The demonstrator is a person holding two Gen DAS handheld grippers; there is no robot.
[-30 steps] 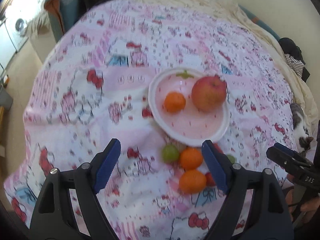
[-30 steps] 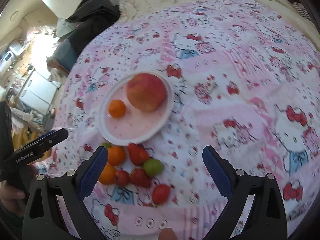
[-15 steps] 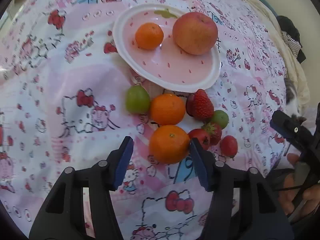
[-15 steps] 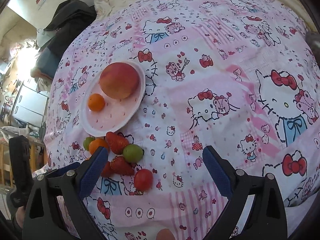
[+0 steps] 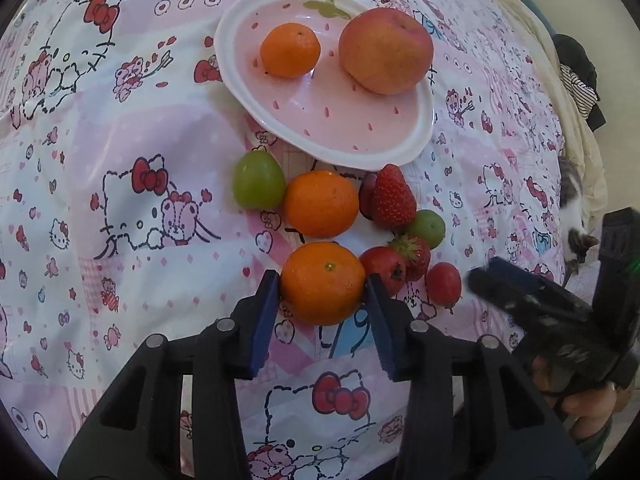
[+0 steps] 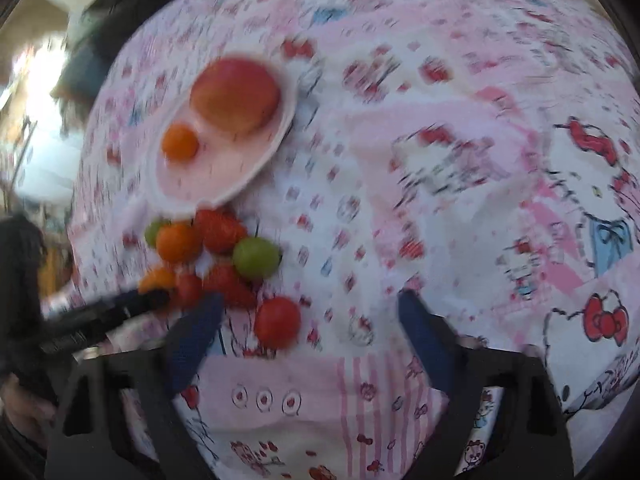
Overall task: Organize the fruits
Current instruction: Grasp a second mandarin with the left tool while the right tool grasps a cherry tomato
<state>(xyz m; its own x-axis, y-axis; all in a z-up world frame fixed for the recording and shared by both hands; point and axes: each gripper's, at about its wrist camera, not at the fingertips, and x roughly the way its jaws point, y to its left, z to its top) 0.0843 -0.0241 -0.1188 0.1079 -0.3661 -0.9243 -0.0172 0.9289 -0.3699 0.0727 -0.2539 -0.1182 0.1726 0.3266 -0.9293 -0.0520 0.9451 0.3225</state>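
Left tongs (image 5: 323,296): jaws have just been closing, and both blue pads now touch the sides of the nearest orange (image 5: 323,283), so clamped on it; it's not lifted yet, sits on the bedspread (image 5: 120,160). Right tongs (image 6: 308,332): jaws have just been closing too but stand apart. The red round fruit (image 6: 277,322) lies between them, nearer the left pad, and nothing is pressed as far as the blurred view shows.

Progress: early. On the pink plate (image 5: 424,136) sit only a small orange (image 5: 290,50) and a big apple (image 5: 386,51). Left on the cloth, just below the plate rim: a 2nd orange (image 5: 321,203), a green fruit (image 5: 259,179), a big strawberry (image 5: 390,198), another green one (image 5: 428,228), a smaller strawberry (image 5: 414,254) and a red fruit w/ a dark tip (image 5: 383,270).

In the way: that red fruit touches the right pad of the left tongs and may roll when the orange lifts. The two tongs work close together. At the far right edge, prob. a cat (image 5: 572,216).
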